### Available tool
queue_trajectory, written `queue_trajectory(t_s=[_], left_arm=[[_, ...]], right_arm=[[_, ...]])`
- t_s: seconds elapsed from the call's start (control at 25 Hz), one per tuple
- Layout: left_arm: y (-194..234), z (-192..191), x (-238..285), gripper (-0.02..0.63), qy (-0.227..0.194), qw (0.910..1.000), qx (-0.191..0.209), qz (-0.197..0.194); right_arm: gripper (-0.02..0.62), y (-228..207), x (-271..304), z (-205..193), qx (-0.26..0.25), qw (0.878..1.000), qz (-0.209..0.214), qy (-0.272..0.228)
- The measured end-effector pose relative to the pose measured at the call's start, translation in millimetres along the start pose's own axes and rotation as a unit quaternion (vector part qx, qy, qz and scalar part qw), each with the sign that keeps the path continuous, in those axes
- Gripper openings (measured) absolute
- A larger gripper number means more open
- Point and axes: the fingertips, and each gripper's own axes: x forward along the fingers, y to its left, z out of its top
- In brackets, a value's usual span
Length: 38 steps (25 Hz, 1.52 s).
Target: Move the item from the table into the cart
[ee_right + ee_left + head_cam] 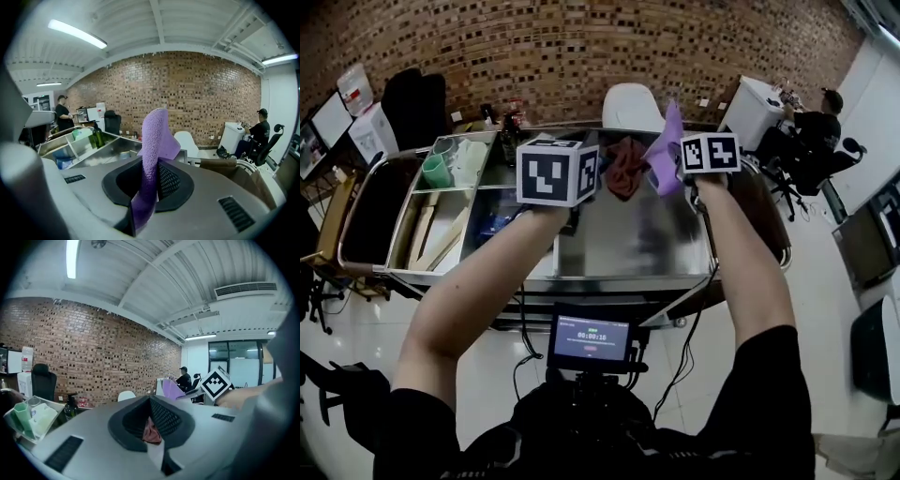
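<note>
My left gripper (pixel 592 178) is shut on a rust-red cloth (pixel 624 169) that hangs over the steel cart (pixel 609 253). In the left gripper view the red cloth (pixel 152 431) is pinched between the closed jaws. My right gripper (pixel 686 161) is shut on a purple towel (pixel 666 150), which stands up from its jaws above the cart's far right part. In the right gripper view the purple towel (pixel 152 150) rises from the shut jaws. Both grippers are side by side, with the marker cube of the right one (pixel 216 383) showing in the left gripper view.
The cart's left compartments (pixel 450 202) hold a green cup (pixel 436 171), wooden pieces and a blue item. Dark bottles (pixel 508 122) stand at its far edge. A white chair (pixel 633 106) is behind it, a brown table (pixel 769 220) to the right. A person (pixel 811 131) sits at far right.
</note>
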Motion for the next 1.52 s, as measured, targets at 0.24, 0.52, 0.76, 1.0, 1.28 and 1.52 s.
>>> queue_trajectory(t_s=[0.24,0.52,0.76,1.0,1.28,1.52], left_arm=[[53.7,-47.7,88.7,0.000,0.043,0.9987,-0.026,-0.006],[76.2,-90.0,157.7,0.000,0.085,0.9951,-0.047,-0.019],[86.2,-106.9,178.2,0.000,0.090,0.9943,-0.052,-0.023],[90.9,-107.9,180.5,0.000,0.090,0.9940,-0.057,-0.024],[95.1,-106.7,177.2,0.000,0.089,0.9943,-0.054,-0.024],[84.3,-98.0,155.7,0.000,0.082,0.9950,-0.048,-0.032]], right_arm=[[0.020,-27.0,114.0,-36.7,-0.010,0.995,-0.015,0.100],[0.020,-50.4,173.1,-49.6,-0.036,0.986,-0.025,0.161],[0.020,-39.0,201.4,-56.4,-0.059,0.979,-0.024,0.192],[0.034,-43.7,211.5,-71.4,-0.065,0.972,-0.043,0.221],[0.081,-38.3,209.1,-70.1,-0.033,0.975,-0.039,0.218],[0.224,-22.0,184.1,-53.3,-0.014,0.982,-0.031,0.186]])
